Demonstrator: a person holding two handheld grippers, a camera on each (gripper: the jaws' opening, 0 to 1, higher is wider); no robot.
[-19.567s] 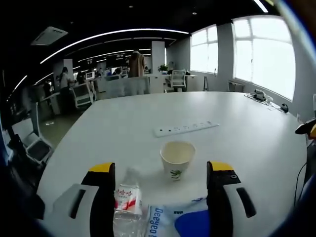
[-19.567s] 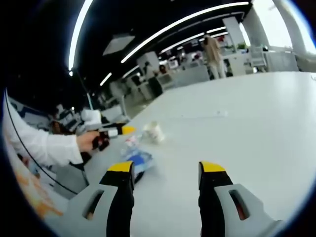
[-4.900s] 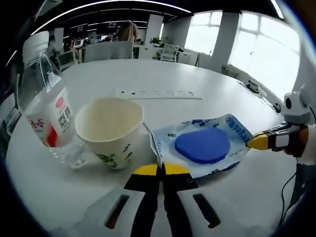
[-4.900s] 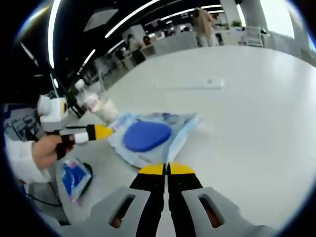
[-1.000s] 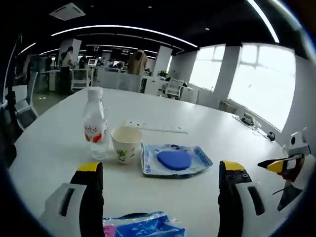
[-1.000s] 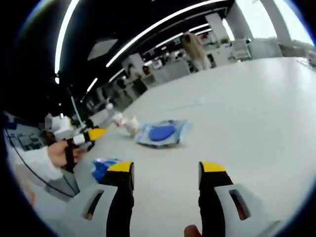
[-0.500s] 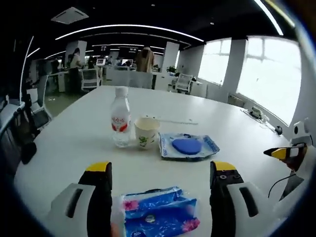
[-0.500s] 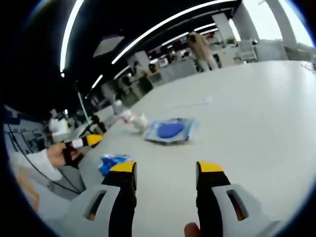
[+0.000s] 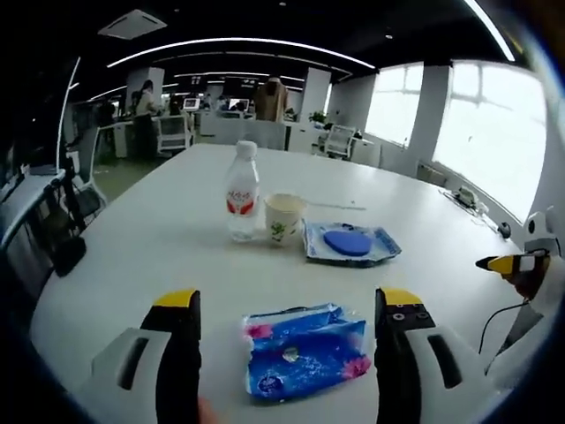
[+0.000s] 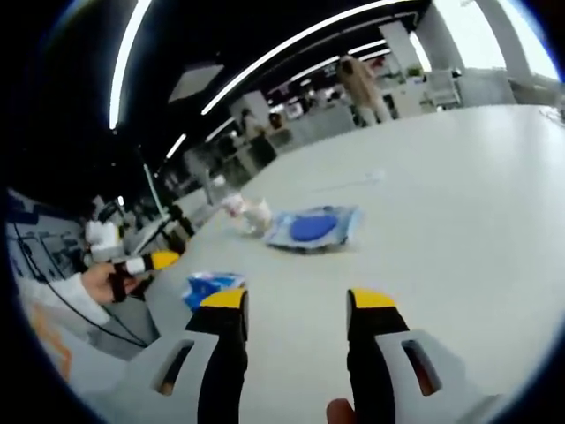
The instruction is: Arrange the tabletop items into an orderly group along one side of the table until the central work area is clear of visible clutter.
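Note:
On the white table [image 9: 168,238] a blue tissue pack [image 9: 305,360] with pink flowers lies between the open jaws of my left gripper [image 9: 287,305], nothing held. Farther off stand a water bottle [image 9: 242,193] with a red label, a paper cup [image 9: 284,219] and a blue wet-wipe pouch [image 9: 350,244] in a row. My right gripper's yellow tip [image 9: 500,263] enters from the right edge. In the right gripper view my right gripper [image 10: 295,305] is open over bare table; the pouch [image 10: 312,228], cup [image 10: 259,214] and tissue pack [image 10: 210,286] lie ahead-left, beside the left gripper [image 10: 146,262].
A white power strip [image 9: 344,206] lies behind the cup. A black cable [image 9: 494,318] hangs near the right edge. Office desks, chairs and standing people fill the background. Wide bare tabletop [image 10: 459,203] stretches to the right in the right gripper view.
The left gripper's camera has drawn back, so the tissue pack now lies fully in view between the jaws and the row of items looks farther off. Right gripper nearly still.

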